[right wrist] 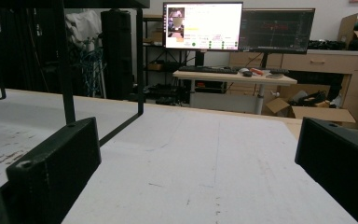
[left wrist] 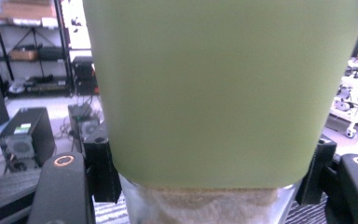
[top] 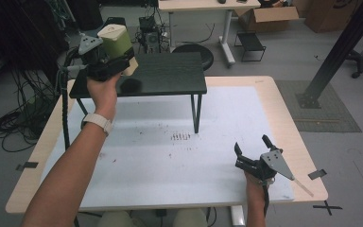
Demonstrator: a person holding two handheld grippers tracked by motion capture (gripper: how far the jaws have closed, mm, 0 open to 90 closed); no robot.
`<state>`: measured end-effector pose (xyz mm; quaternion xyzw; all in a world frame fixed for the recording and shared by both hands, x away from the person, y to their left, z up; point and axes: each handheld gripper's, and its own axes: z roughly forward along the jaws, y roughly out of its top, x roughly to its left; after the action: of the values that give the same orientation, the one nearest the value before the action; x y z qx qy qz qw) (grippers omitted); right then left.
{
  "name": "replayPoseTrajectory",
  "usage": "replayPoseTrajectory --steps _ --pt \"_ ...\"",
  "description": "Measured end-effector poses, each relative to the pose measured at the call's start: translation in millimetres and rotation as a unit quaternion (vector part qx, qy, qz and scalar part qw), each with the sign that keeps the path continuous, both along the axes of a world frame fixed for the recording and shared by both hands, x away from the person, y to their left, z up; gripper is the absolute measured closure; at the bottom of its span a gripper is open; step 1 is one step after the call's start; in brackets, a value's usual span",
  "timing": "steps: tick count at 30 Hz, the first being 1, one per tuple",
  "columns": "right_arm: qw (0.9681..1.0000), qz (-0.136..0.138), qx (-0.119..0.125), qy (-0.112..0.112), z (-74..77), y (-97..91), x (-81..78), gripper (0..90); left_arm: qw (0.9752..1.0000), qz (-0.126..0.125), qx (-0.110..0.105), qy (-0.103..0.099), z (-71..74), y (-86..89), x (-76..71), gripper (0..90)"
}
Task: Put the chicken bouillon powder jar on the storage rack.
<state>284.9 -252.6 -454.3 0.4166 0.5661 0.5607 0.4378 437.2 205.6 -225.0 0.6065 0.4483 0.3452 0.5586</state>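
Observation:
My left gripper (top: 123, 64) is shut on a tall container (top: 116, 40) with a pale green body and a cream top. It holds the container upright above the left end of a small black stand (top: 170, 73). In the left gripper view the green container (left wrist: 214, 88) sits between the two black fingers (left wrist: 100, 163), and beige grainy contents (left wrist: 205, 205) show through its clear lower part. Near the table's front right, my right gripper (top: 253, 149) rests low and open. Its jaws stand wide apart over the bare white mat (right wrist: 196, 177).
The black stand rests on thin legs (top: 196, 113) on a white mat (top: 170, 161) that covers a wooden table (top: 283, 109). Small dark marks (top: 180, 137) lie mid-mat. Beyond the table are cables, a round stool (top: 196, 52), a desk with monitors (right wrist: 203, 25) and cardboard boxes.

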Motion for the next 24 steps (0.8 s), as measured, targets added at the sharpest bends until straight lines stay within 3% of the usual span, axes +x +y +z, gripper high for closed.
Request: replayPoseTrajectory --steps 5,9,17,24 --pt "1.0 0.0 0.0 -0.001 -0.1 0.0 -0.1 0.0 0.9998 0.007 0.016 0.014 -5.4 -5.3 3.6 29.7" --pt "1.0 0.0 0.001 0.0 -0.1 -0.2 -0.1 0.0 0.9988 0.027 0.028 0.028 -8.9 -9.7 5.2 29.7" --pt "1.0 0.0 0.0 -0.001 -0.1 -0.2 -0.3 0.0 0.9974 0.039 0.04 0.046 -14.1 -11.9 6.5 29.6" --pt "1.0 -0.001 0.002 -0.002 -0.2 -0.3 -0.4 0.0 0.9975 0.044 0.044 0.035 -18.3 -14.3 4.5 29.6"
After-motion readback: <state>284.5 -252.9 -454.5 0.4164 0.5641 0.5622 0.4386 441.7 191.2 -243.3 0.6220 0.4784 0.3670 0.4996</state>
